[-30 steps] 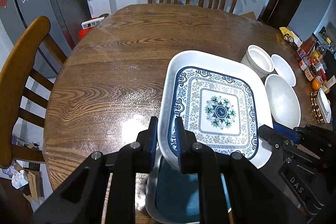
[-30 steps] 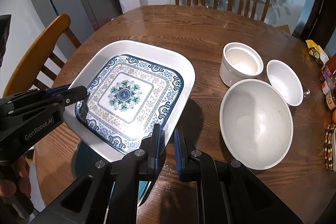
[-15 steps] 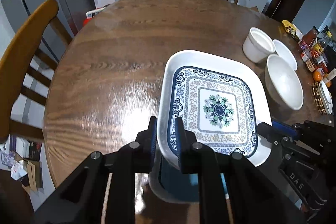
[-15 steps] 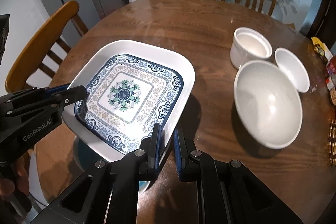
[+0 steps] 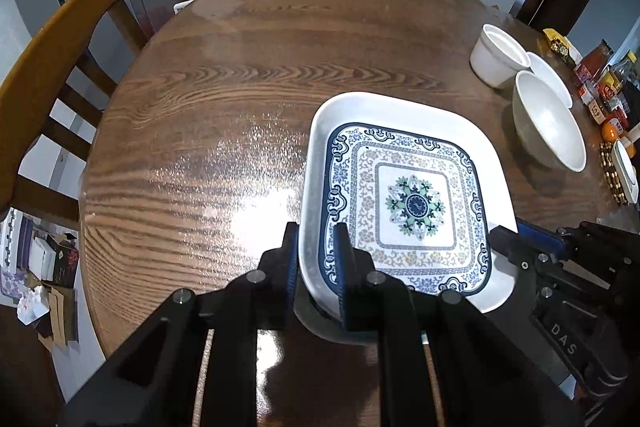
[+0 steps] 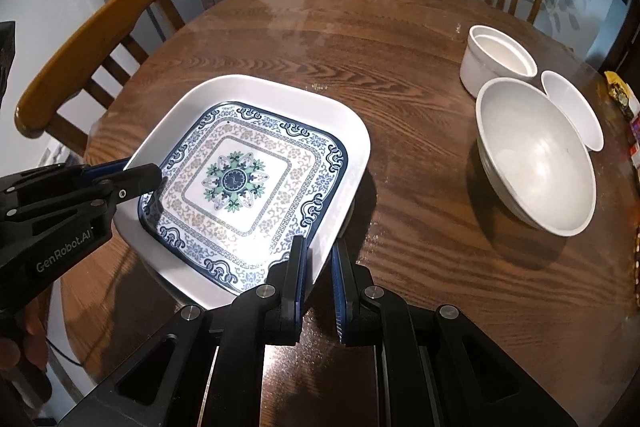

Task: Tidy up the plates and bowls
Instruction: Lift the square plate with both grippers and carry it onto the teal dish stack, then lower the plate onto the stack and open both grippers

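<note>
You held the square patterned plate (image 5: 412, 203) between both grippers above the round wooden surface (image 5: 224, 131), near its front edge. Your left gripper (image 5: 316, 259) had its jaws pinching the plate's white rim at the near-left corner, one finger inside the rim and one outside. Your right gripper (image 6: 318, 267) pinched the rim on the opposite side, its jaws likewise straddling the edge. In the right wrist view the plate (image 6: 248, 183) sat tilted, with a darker dish partly visible directly beneath it; whether the two touched could not be told.

To the right, well apart from the plate, three white pieces stood grouped on the surface: a large white bowl (image 6: 536, 159) nearest you, a straight-sided ramekin (image 6: 496, 59) behind it, and a small shallow bowl (image 6: 572, 107) just beside both. Wooden chairs (image 5: 60, 39) ringed the far and left sides of the surface. Jars and bottles (image 5: 604, 83) crowded the far right edge.
</note>
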### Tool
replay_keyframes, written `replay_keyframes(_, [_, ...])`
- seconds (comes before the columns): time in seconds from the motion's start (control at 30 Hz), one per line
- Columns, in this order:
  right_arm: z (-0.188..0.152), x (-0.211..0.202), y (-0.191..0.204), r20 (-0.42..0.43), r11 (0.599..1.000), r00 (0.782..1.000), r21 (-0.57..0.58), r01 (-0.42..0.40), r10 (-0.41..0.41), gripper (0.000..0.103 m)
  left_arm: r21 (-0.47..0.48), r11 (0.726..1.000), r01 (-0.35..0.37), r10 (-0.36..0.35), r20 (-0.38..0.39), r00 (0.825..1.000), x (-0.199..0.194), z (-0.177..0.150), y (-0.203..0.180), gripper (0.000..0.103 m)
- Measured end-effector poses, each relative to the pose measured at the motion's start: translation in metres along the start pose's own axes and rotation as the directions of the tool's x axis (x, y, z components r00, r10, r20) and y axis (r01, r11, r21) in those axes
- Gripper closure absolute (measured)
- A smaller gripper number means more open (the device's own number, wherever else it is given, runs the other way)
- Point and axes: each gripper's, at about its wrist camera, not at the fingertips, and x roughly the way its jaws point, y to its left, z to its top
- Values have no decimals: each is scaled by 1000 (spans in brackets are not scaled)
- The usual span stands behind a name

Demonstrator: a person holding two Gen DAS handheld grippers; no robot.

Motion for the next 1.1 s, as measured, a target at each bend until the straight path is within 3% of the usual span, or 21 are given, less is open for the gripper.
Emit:
replay_keyframes(0.63, [-3,5,8,-2,1000,1000,-26,11,-11,89,6,1000,-18,18,9,1000,4,-5,-1,85])
replay_keyframes(0.8, [-3,-1,6,13,1000,1000,-20,6,-6,89,15,1000,-17,16,39,999,-5,-3,-3,70])
replay_keyframes(1.03, [-3,-9,1,28,1000,1000,3,-11,11,89,1,1000,-13,13,51,999,-11,0,2,70])
replay_keyframes(1.1, [-3,-14,-3,38,1000,999,16,-22,22,89,-12,1000,-9,10,56,998,-16,2,5,65])
